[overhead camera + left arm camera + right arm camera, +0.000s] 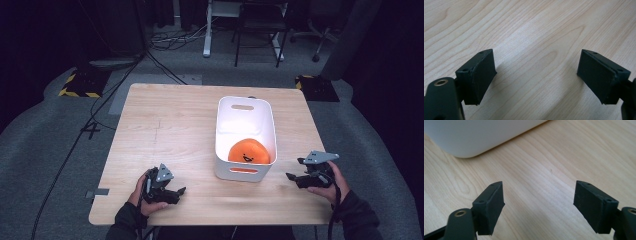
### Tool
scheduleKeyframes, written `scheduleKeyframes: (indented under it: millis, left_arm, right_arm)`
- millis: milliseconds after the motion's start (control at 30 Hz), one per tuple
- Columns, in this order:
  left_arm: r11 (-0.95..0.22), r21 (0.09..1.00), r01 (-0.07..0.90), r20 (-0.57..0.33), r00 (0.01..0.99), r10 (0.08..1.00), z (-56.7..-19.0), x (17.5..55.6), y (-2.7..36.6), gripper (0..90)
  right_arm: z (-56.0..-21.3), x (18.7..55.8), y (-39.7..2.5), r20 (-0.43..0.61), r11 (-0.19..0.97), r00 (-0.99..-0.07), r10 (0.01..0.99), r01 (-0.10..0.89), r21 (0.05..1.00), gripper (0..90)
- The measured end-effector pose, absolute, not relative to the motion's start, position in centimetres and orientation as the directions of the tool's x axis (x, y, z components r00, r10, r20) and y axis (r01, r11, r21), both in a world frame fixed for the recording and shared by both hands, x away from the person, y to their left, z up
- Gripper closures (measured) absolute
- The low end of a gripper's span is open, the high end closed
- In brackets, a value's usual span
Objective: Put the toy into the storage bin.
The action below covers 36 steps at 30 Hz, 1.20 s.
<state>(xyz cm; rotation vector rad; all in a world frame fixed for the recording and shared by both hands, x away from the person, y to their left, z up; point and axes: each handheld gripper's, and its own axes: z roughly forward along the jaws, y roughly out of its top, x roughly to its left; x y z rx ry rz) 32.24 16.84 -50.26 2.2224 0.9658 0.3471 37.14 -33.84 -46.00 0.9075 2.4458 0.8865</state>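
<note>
Two grippers rest low over the wooden table (165, 125), one at each near corner, and both stand with jaws spread wide and nothing between them. In the left gripper view, the left gripper (536, 75) has bare wood grain beneath its gap; from the high view, the left gripper (172, 192) sits near the front edge, well apart from the bin, held by the person's left hand (141, 196). In the right gripper view, the right gripper (539, 202) faces the rounded lower corner of one white bin (474, 137), which lies near but not touching. From above, the right gripper (295, 179) lies just to the right of that bin's near end, in the right hand (334, 186).

One white bin (222, 135) stands upright on the table's right half, a handle slot in each end wall. Inside lies one orange plush toy (248, 151) with a small dark face, resting against the near end of the bin.
</note>
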Motion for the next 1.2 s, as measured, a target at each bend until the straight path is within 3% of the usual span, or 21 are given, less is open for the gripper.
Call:
scheduleKeyframes:
  millis: [500,1200]
  left_arm:
    - [-0.493,0.679,0.544,-0.025,0.689,0.725,-50.3,32.2,16.8,15.1]
    - [-0.488,0.677,0.551,-0.032,0.684,0.729,-50.2,32.4,16.8,15.0]
  right_arm:
    - [-48.2,36.1,-35.1,-0.107,0.601,-0.722,0.683,0.473,0.644,23.6]
    - [-50.1,34.3,-38.6,-0.009,0.474,-0.687,0.727,0.492,0.730,20.0]
